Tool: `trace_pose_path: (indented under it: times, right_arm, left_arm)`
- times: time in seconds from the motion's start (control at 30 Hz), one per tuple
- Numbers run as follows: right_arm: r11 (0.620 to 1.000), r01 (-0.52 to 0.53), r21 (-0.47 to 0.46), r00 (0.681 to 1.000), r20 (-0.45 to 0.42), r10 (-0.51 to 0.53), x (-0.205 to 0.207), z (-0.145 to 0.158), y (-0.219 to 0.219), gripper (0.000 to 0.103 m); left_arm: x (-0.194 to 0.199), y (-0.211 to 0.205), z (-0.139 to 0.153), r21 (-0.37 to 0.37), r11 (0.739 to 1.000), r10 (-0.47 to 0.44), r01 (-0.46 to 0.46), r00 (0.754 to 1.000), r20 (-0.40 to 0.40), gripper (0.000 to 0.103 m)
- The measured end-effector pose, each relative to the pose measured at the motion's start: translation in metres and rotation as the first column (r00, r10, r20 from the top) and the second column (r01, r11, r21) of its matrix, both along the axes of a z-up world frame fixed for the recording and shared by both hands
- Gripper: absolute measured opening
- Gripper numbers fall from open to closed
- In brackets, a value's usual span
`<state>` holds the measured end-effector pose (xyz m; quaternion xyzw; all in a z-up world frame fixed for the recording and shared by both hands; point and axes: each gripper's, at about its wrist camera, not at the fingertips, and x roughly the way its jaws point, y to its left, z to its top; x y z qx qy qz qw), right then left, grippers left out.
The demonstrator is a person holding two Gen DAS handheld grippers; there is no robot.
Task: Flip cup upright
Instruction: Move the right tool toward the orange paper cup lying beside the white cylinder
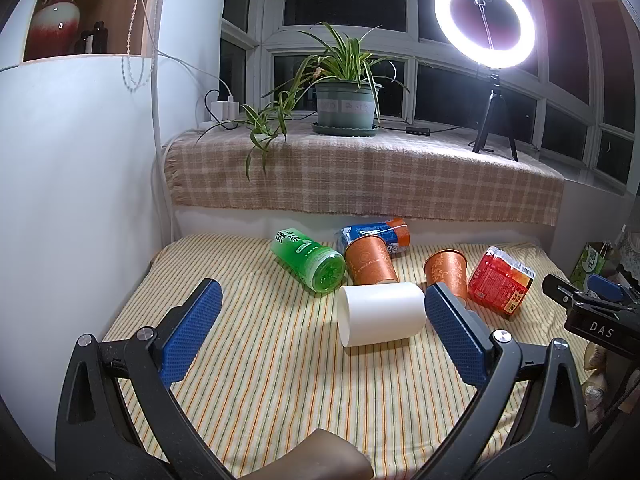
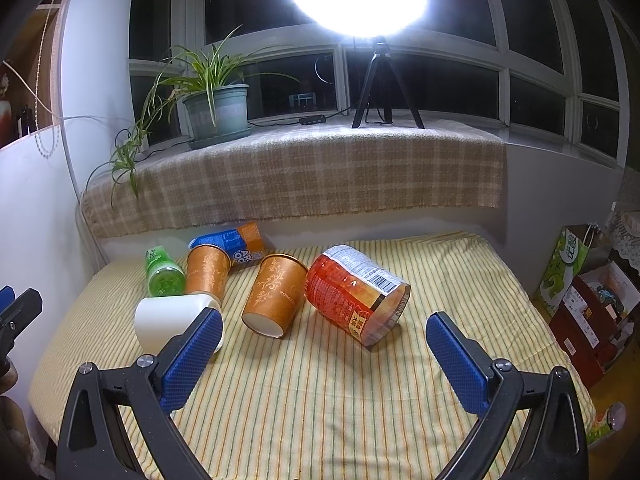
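White cup [image 1: 380, 314] is lying sideways on striped cloth [image 1: 280, 380], touching the orange cup [image 1: 370, 262] behind. Left gripper [image 1: 324, 312] is hovering wide apart, holding nothing.

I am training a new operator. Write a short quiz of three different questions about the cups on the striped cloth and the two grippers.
1. True or false: the white cup stands upright on the striped cloth.
2. How many orange patterned cups are in view? A) one B) two C) three
3. Fill in: the left gripper and the right gripper both have their jaws ____.

Key: 1. False, it lies on its side. 2. B: one beside the green cup, one beside the red noodle cup. 3. Open, holding nothing.
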<state>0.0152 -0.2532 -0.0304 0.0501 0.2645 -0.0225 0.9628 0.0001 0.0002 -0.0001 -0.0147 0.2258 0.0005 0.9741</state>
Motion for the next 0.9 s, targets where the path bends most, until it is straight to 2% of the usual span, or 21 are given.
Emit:
trace_pose_path:
  times: [0.47,0.9]
  right_arm:
    - [0.999,-0.029,0.017,0.999,-0.036,0.030,0.019,-0.002,0.005,0.103]
    - [0.986,-0.146,0.078,0.982,-0.108,0.154,0.067,-0.009,0.025,0.103]
  left_arm:
    - [0.001,0.003,0.001,-0.001,1.000,0.015,-0.015,1.000,-0.003,0.103]
    - [0.001,0.021,-0.006,-0.009,0.998,0.065,-0.065,0.998,-0.022,0.103]
